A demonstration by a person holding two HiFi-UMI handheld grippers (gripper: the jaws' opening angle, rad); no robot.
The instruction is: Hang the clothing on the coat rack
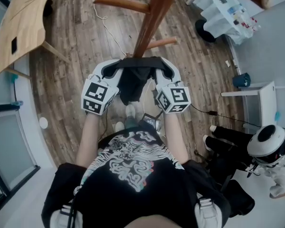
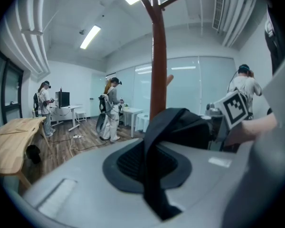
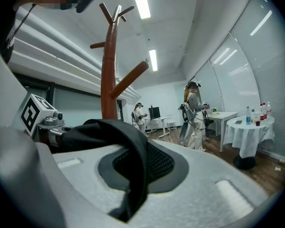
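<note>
Tightly, left gripper (image 1: 113, 71) fingers (image 2: 80, 175) clamped on black clothing (image 1: 133, 82), right gripper (image 1: 162, 70) fingers (image 3: 204, 175) pinching it too

Head view: coat rack (image 1: 152, 18) top cut off by upper edge, pole's lower end lost behind black clothing (image 1: 133, 82). Same cloth drapes over jaw tips of left gripper (image 1: 115, 66) and right gripper (image 1: 162, 66). Wooden table (image 1: 23, 23) cropped at left edge. Right gripper view: bottles (image 3: 257, 114) on round table too small to identify. Left gripper view: distant people (image 2: 111, 110) lack detail.
</note>
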